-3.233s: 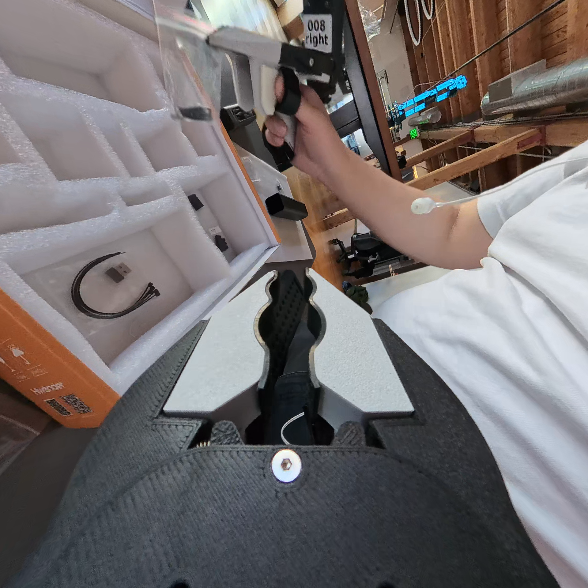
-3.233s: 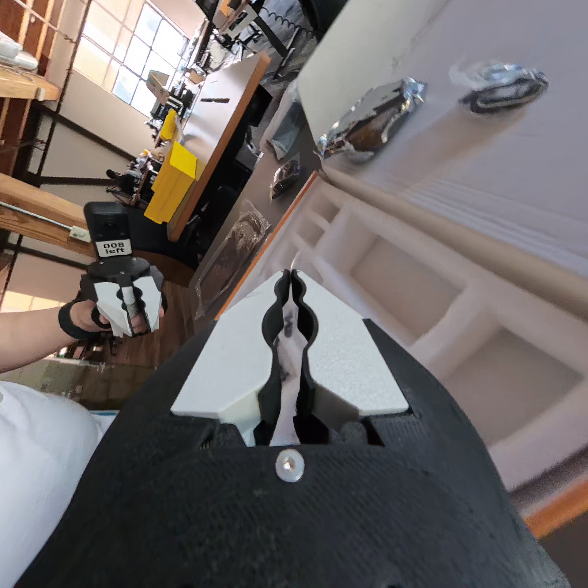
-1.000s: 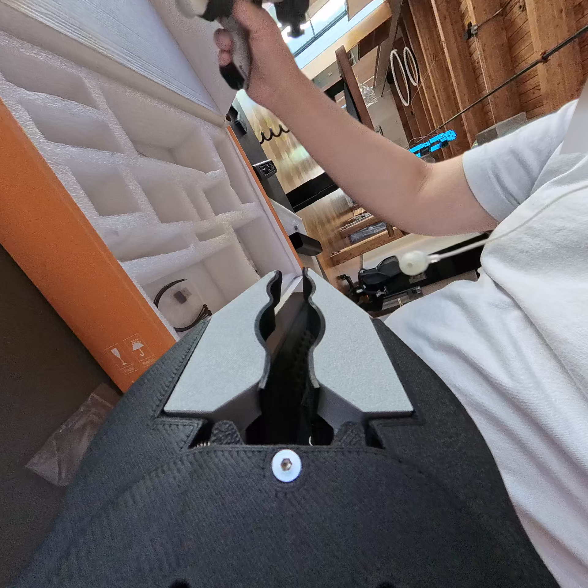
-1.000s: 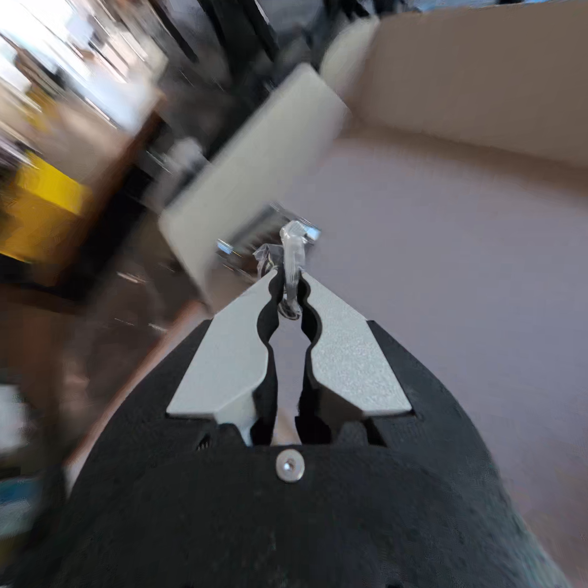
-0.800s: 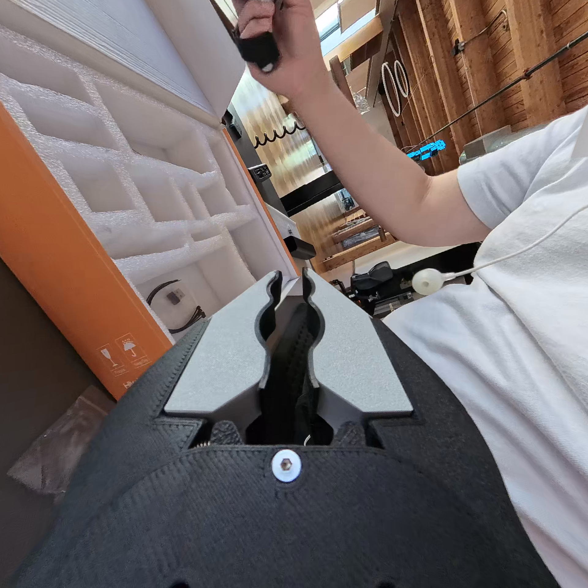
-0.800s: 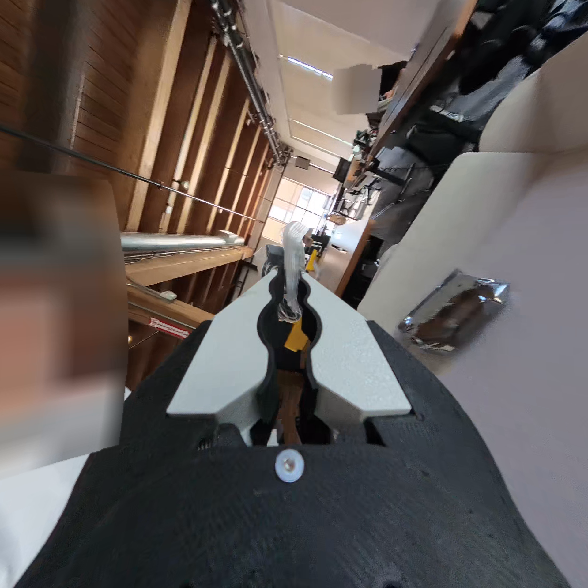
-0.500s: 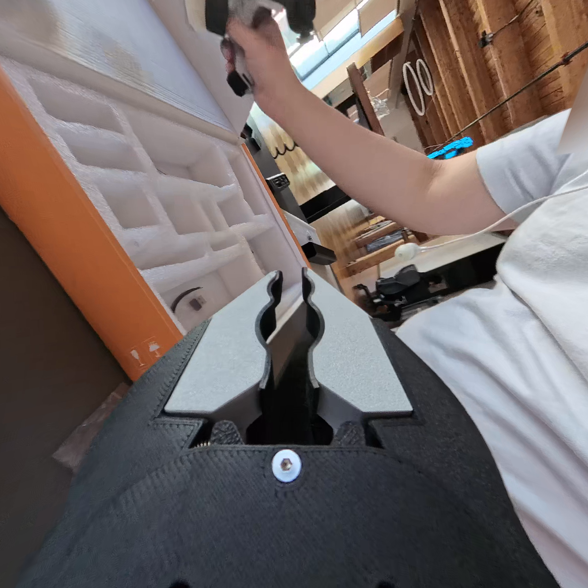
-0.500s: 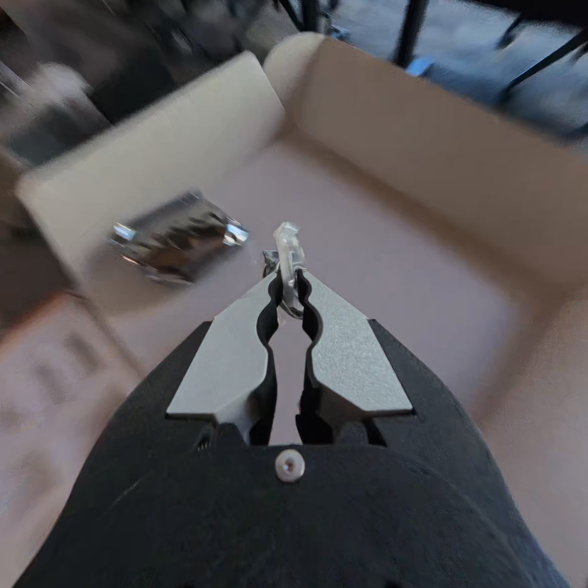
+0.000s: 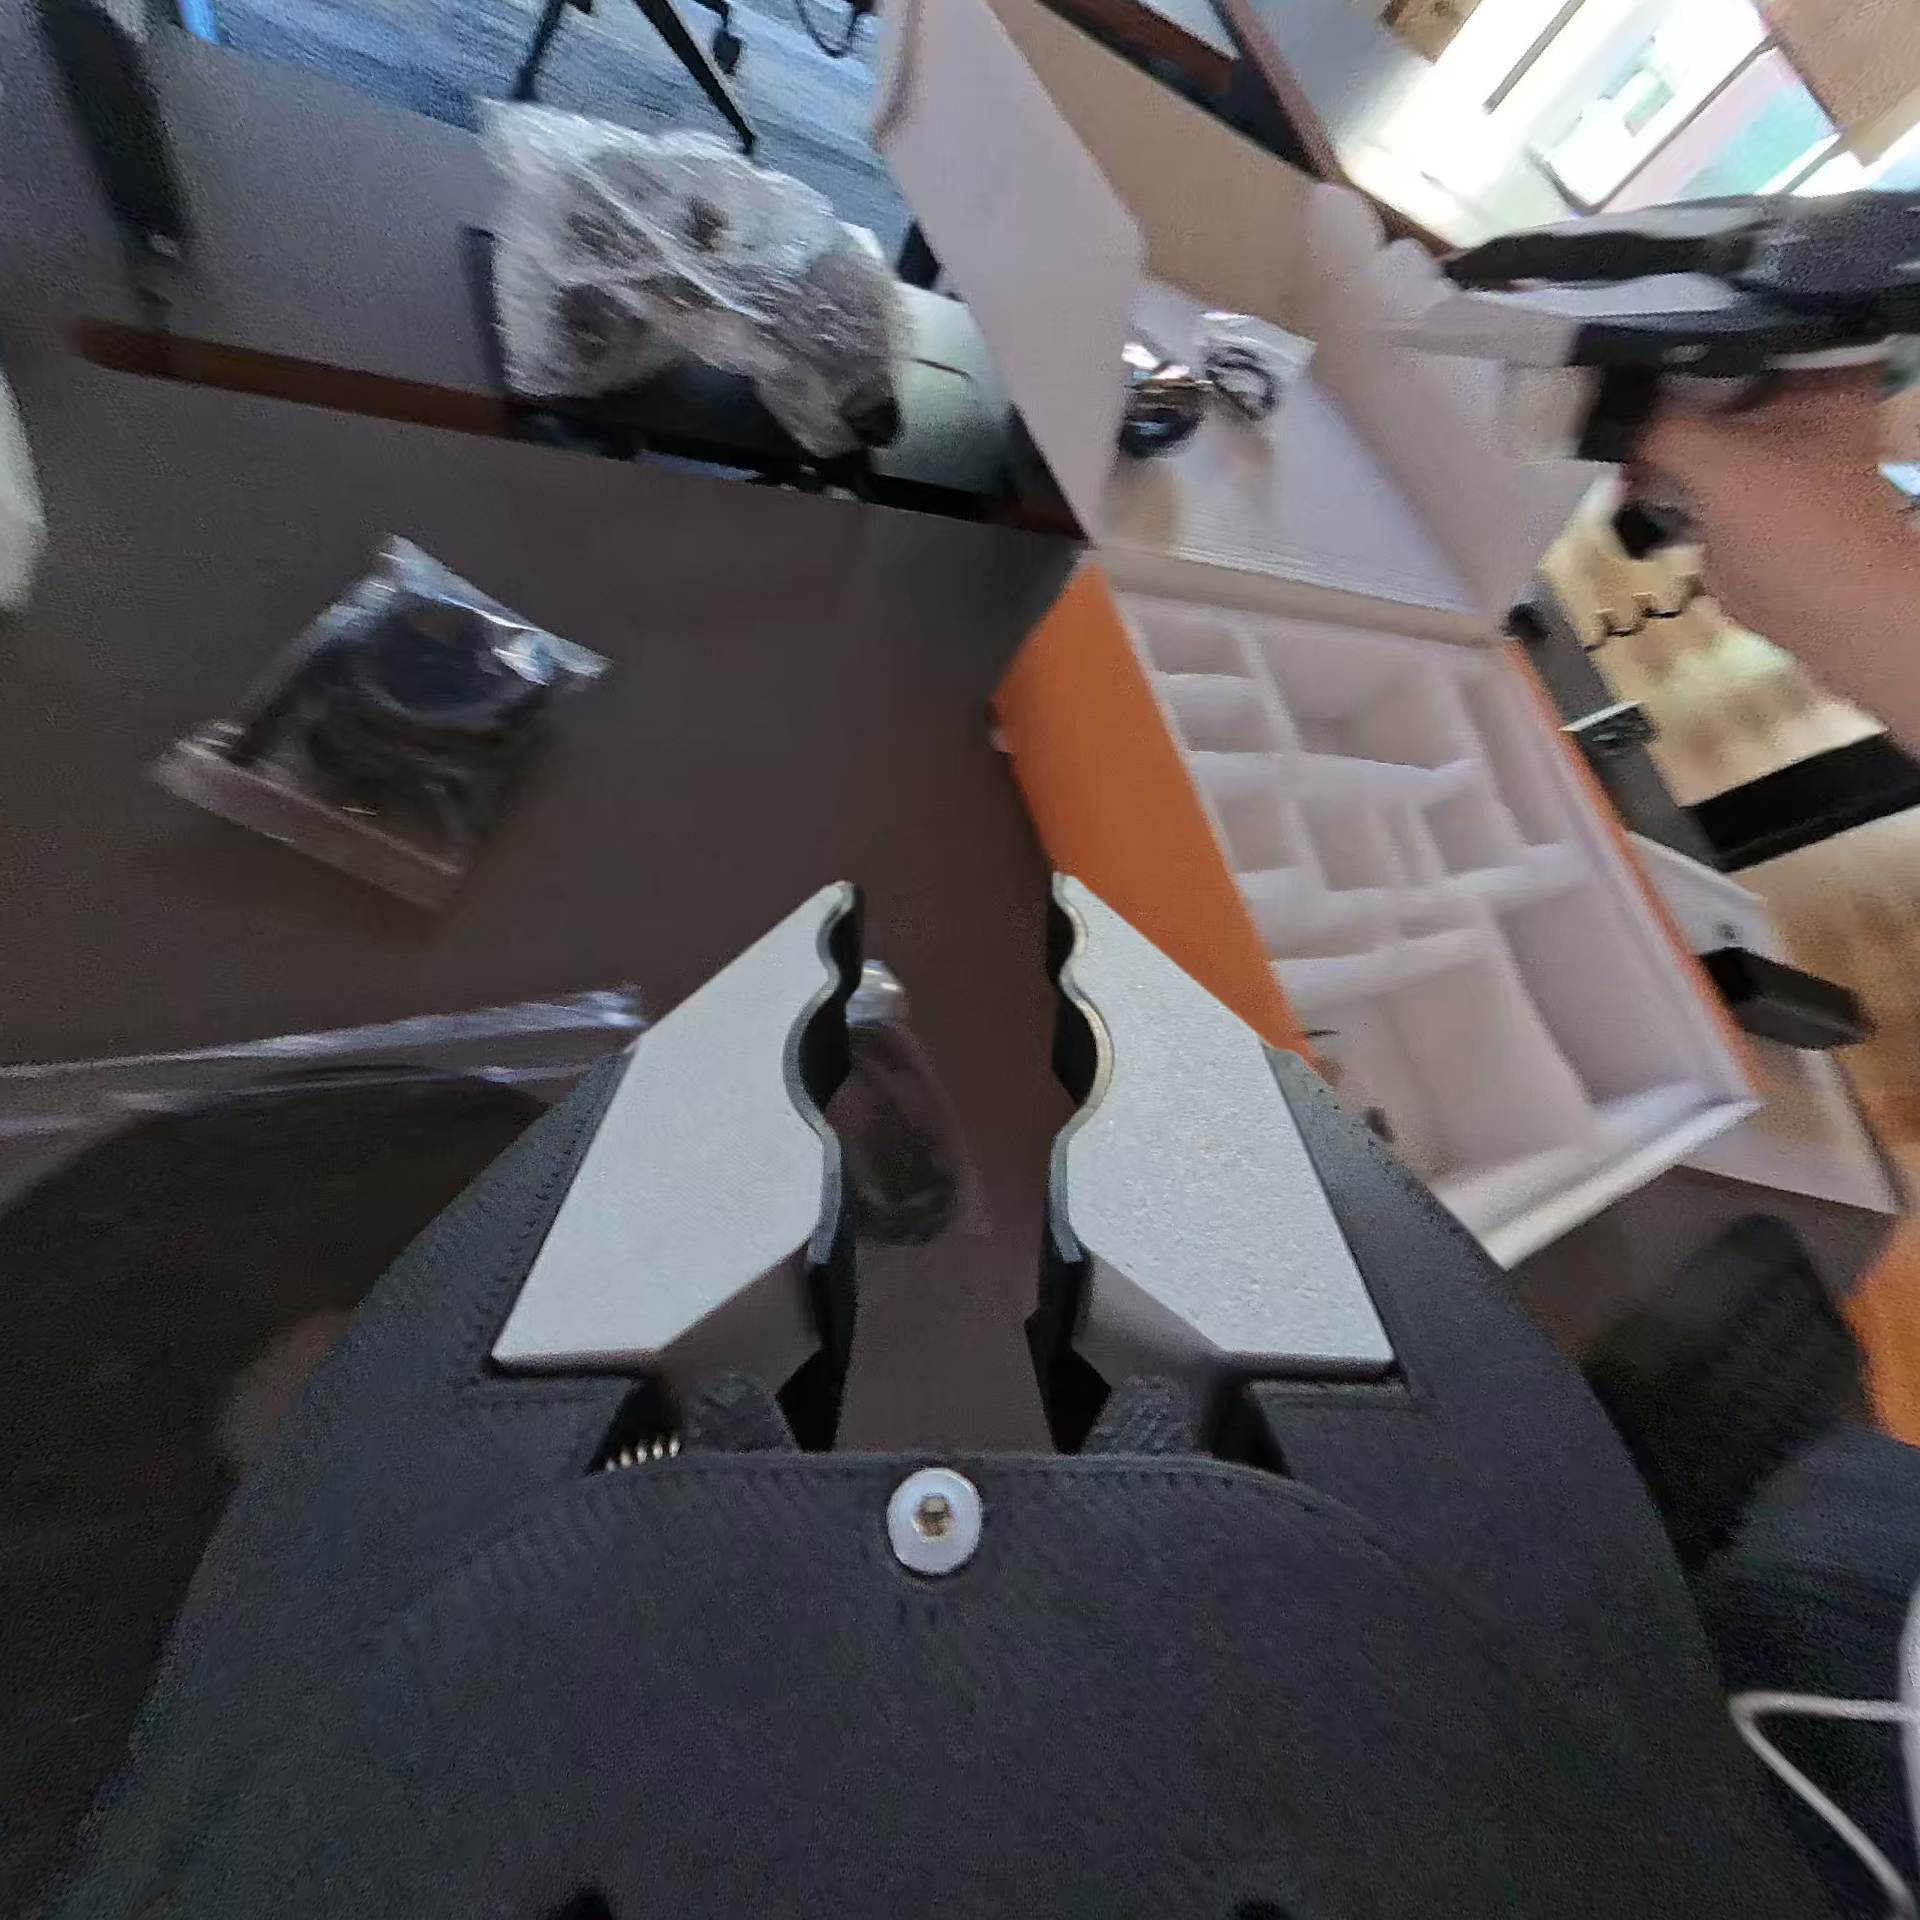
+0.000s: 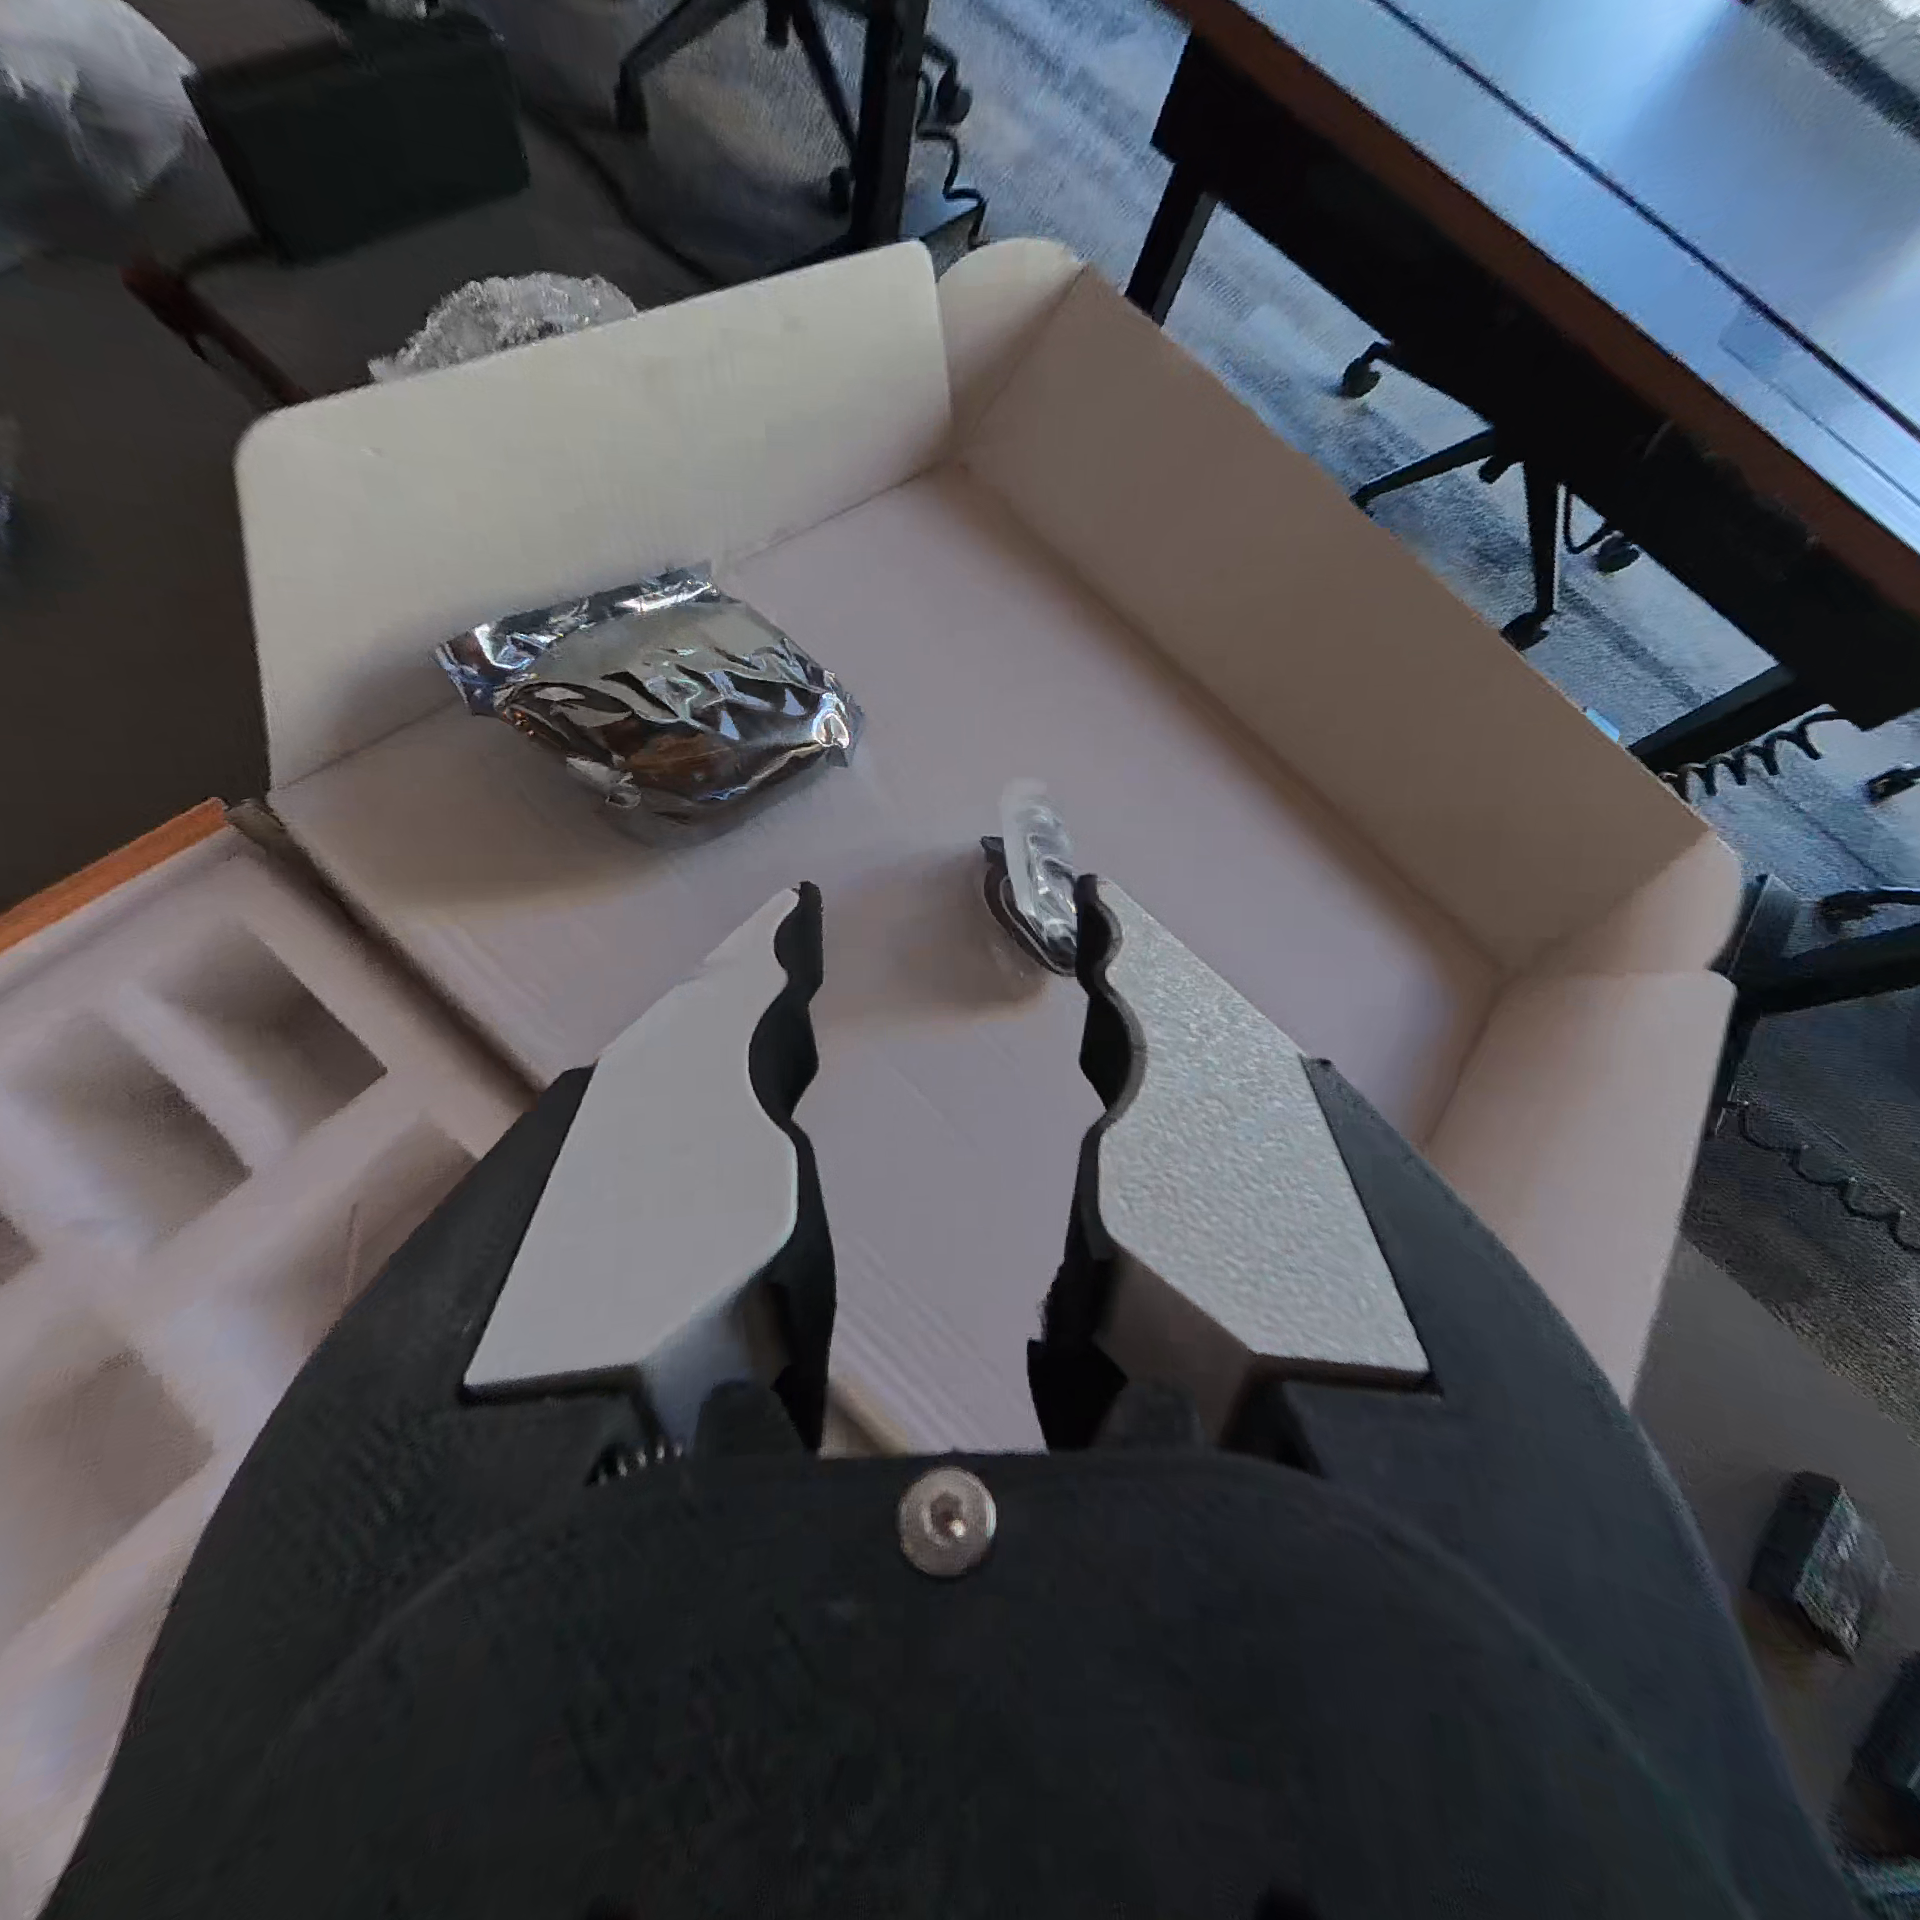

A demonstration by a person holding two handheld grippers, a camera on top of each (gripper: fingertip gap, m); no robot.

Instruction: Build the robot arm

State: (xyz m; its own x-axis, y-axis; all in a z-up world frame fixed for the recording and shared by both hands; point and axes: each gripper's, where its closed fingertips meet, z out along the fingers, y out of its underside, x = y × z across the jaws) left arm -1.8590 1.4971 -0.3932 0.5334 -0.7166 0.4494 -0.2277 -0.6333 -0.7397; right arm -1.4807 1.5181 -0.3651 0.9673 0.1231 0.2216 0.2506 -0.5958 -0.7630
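Observation:
My right gripper (image 10: 940,899) is open over the white lid (image 10: 1195,665) of an open box. A small clear bag with dark parts (image 10: 1034,883) sits just off its right fingertip, whether touching I cannot tell. A crumpled silver foil pouch (image 10: 649,707) lies on the lid farther back left. My left gripper (image 9: 951,904) is open above the dark table (image 9: 727,727). A small clear bag with something dark inside (image 9: 894,1122) lies between its jaws near the left finger. The right gripper (image 9: 1662,270) shows top right there, over the lid.
An orange box with white foam compartments (image 9: 1403,852) lies right of my left gripper; it also shows in the right wrist view (image 10: 156,1091). A clear bag of black parts (image 9: 384,717) lies on the table at left. Bubble wrap (image 9: 686,270) sits behind. Small black blocks (image 10: 1818,1569) lie at right. The left gripper's tips are roughly 40 cm from the right gripper's. The crumpled silver foil pouch (image 10: 649,707) is about 10 cm from my right fingertips and 30 cm from my left. My left tips are about 55 cm from the white lid (image 10: 1195,665), my right tips only 20 cm.
My right gripper has opened and let go of the small clear bag over the lid. My left gripper has opened and swung from facing the person down to the table.

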